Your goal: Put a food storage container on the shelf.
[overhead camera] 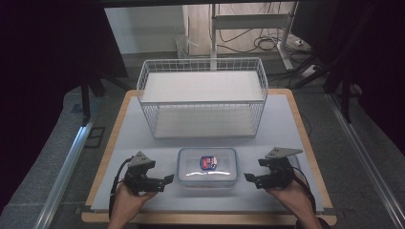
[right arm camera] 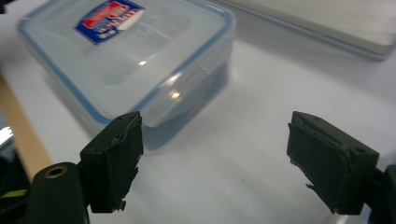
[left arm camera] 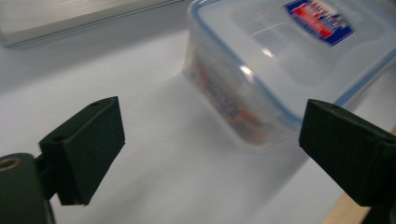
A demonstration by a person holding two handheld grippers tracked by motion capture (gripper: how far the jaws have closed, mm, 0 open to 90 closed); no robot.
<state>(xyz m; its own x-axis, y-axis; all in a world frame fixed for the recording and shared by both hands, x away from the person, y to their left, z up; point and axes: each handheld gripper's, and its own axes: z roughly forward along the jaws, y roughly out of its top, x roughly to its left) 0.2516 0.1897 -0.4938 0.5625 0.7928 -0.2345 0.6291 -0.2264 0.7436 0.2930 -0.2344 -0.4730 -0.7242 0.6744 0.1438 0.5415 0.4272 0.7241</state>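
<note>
A clear plastic food box (overhead camera: 207,167) with a blue-rimmed lid and a red and blue label lies flat on the white mat near the table's front edge. My left gripper (overhead camera: 167,180) rests just left of it, jaws open and pointing at its left side, nothing between them. My right gripper (overhead camera: 248,177) mirrors it on the box's right side, also open and empty. In the left gripper view, the box (left arm camera: 280,60) lies ahead of the gripper (left arm camera: 210,130), with orange contents showing through its wall. In the right gripper view, the box (right arm camera: 130,56) lies ahead and left of the gripper (right arm camera: 217,140).
A white wire basket (overhead camera: 200,64) with two tiers stands behind the box at the back of the mat. The table's wooden edge (overhead camera: 210,218) runs along the front. Desk legs and cables (overhead camera: 267,43) lie on the floor beyond the table.
</note>
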